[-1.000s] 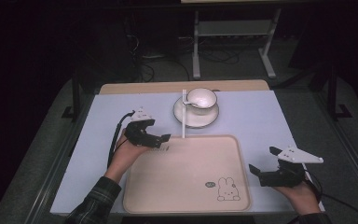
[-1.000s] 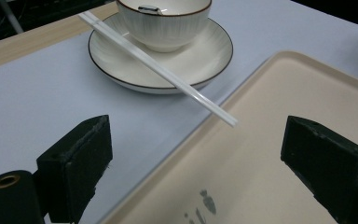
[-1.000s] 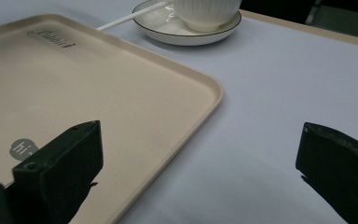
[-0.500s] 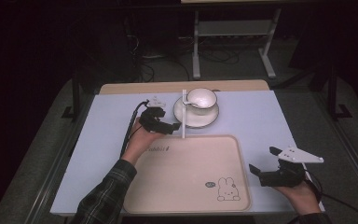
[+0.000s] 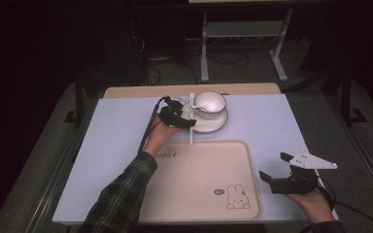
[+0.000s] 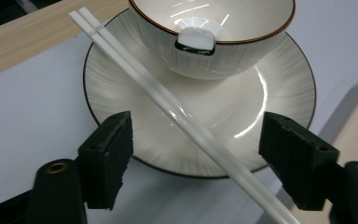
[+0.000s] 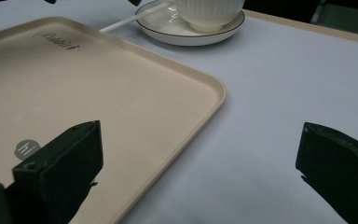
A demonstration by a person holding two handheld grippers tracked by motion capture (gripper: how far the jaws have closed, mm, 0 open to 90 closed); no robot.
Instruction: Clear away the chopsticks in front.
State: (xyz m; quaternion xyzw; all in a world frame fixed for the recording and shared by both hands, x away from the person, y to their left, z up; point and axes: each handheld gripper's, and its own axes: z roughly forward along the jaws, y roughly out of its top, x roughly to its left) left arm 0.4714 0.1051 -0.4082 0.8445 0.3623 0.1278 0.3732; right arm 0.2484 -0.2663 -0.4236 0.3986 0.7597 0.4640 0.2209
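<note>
I think I am working in a lab or test room, not a home. The table (image 5: 126, 126) has a plain pale cover and stands alone on grey carpet (image 5: 39, 160), with a dark room all around it. Behind it I see loose black cables (image 5: 165, 73) on the floor and a metal stand (image 5: 243, 34).

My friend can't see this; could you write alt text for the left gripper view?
Open black tongs straddle a pair of white chopsticks lying across a cream plate. A ribbed bowl sits on the plate.
</note>
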